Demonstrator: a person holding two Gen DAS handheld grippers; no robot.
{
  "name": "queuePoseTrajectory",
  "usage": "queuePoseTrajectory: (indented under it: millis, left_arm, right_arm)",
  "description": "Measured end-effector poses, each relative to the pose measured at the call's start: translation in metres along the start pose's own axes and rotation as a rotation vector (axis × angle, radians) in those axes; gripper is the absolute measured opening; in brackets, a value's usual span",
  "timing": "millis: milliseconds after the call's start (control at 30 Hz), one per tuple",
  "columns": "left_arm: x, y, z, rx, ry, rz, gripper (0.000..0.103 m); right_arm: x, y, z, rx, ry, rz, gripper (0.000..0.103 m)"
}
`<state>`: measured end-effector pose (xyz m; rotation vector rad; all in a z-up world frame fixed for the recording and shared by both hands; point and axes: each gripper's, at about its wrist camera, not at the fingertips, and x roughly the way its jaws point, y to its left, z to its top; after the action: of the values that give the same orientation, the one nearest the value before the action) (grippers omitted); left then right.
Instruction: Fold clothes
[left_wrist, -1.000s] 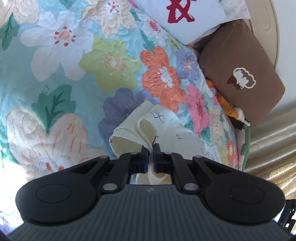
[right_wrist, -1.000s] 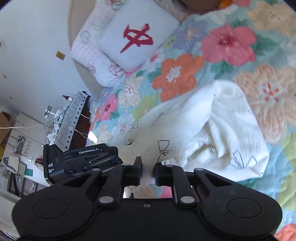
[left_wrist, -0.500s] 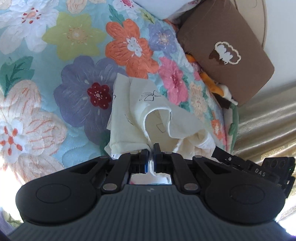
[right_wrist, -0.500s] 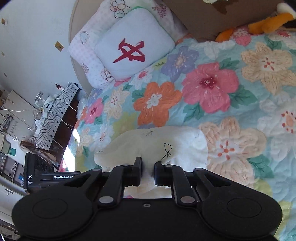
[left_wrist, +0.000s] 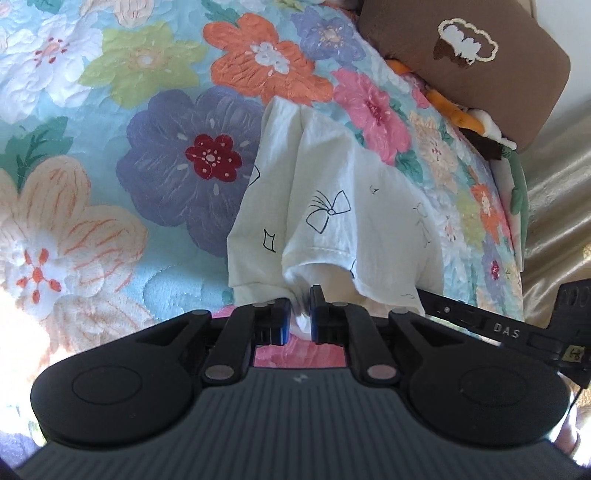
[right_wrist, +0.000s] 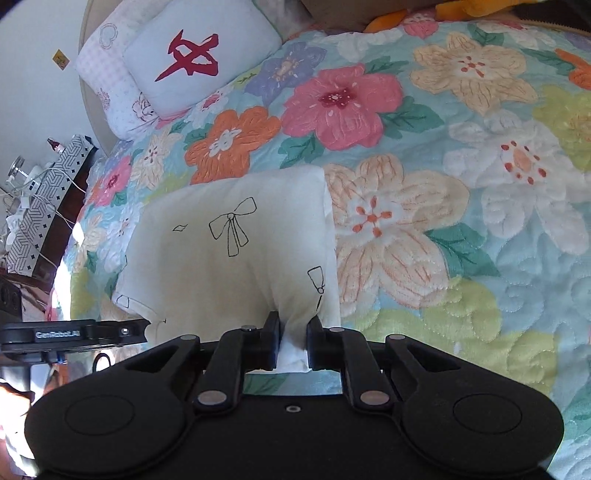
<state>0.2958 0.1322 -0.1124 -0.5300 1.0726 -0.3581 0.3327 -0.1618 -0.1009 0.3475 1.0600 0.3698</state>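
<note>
Left gripper (left_wrist: 300, 307): jaws opening, a pinch of the cream bow-print garment (left_wrist: 332, 206) between them, pads barely apart. Right gripper (right_wrist: 293, 334): jaws nearly closed, clamped on a fold of the same garment (right_wrist: 236, 251). Garment lay draped over the floral quilt (right_wrist: 480, 221). 2 pillows beyond: brown pillow (left_wrist: 480, 62), white pillow with a red character (right_wrist: 199, 66)

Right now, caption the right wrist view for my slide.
Right hand-held gripper pinches a cream bow-print garment on a floral quilt.
</note>
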Motion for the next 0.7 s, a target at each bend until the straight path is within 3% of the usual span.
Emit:
queuePoseTrajectory:
  millis: [100, 200, 333, 533, 600, 700]
  left_arm:
    - [-0.031, -0.011, -0.005, 0.083, -0.098, -0.035, 0.008]
    - [-0.042, -0.021, -0.004, 0.130, -0.180, -0.024, 0.008]
    - [-0.017, -0.025, 0.008, 0.170, -0.154, 0.033, 0.013]
    - [0.039, -0.014, 0.003, 0.262, -0.009, 0.308, 0.013]
    - [0.042, -0.015, -0.002, 0.312, -0.014, 0.341, 0.014]
    - [0.033, -0.012, -0.002, 0.301, -0.018, 0.326, 0.015]
  right_arm:
    - [0.005, 0.002, -0.003, -0.018, 0.005, -0.005, 0.015]
    - [0.010, 0.005, -0.008, -0.074, 0.020, -0.018, 0.016]
    - [0.010, 0.019, -0.016, -0.238, 0.021, -0.066, 0.019]
    - [-0.017, 0.029, -0.012, -0.270, 0.004, -0.115, 0.029]
    - [-0.030, 0.043, -0.010, -0.335, -0.036, -0.170, 0.035]
    - [-0.044, 0.066, -0.006, -0.428, -0.154, -0.249, 0.042]
